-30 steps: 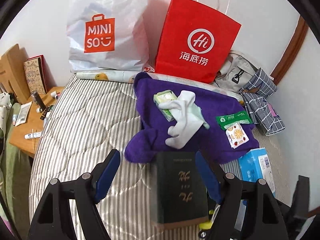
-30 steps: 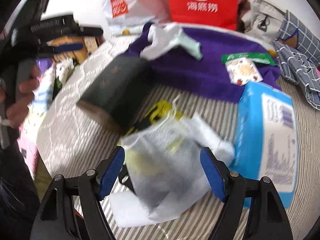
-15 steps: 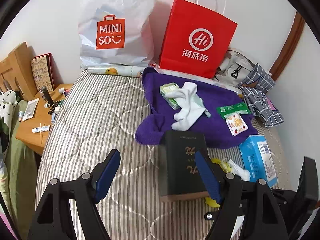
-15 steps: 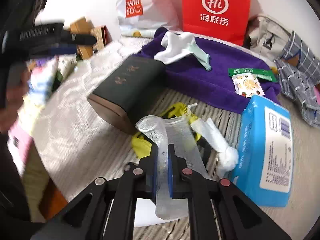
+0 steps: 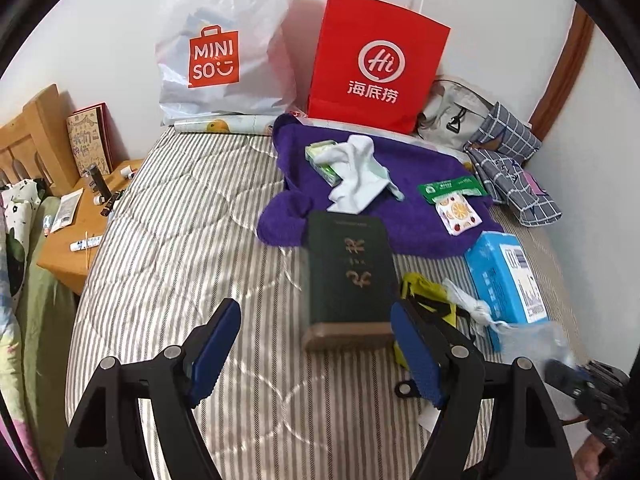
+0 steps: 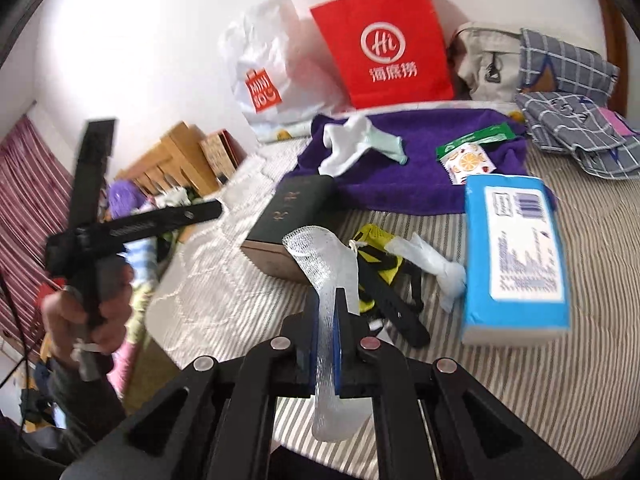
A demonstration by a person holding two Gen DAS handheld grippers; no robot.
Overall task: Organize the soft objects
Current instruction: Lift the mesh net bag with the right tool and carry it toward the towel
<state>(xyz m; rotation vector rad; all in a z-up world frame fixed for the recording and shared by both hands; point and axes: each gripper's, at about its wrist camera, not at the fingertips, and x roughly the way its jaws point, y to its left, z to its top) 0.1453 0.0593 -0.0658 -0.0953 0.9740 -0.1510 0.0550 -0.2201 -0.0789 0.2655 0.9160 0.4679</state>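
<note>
The right gripper [image 6: 327, 312] has its fingers pinching a white mesh bag [image 6: 326, 256] above the bed [image 6: 224, 288], at 6 o'clock of the dark box [image 6: 292, 216]; left gripper [image 5: 316, 344] spread, empty; advise lifting slowly, lest the mesh slip.

Right claw [image 6: 328, 344] clamped tight, left claw [image 5: 316, 348] gaping wide, both angled downward
</note>
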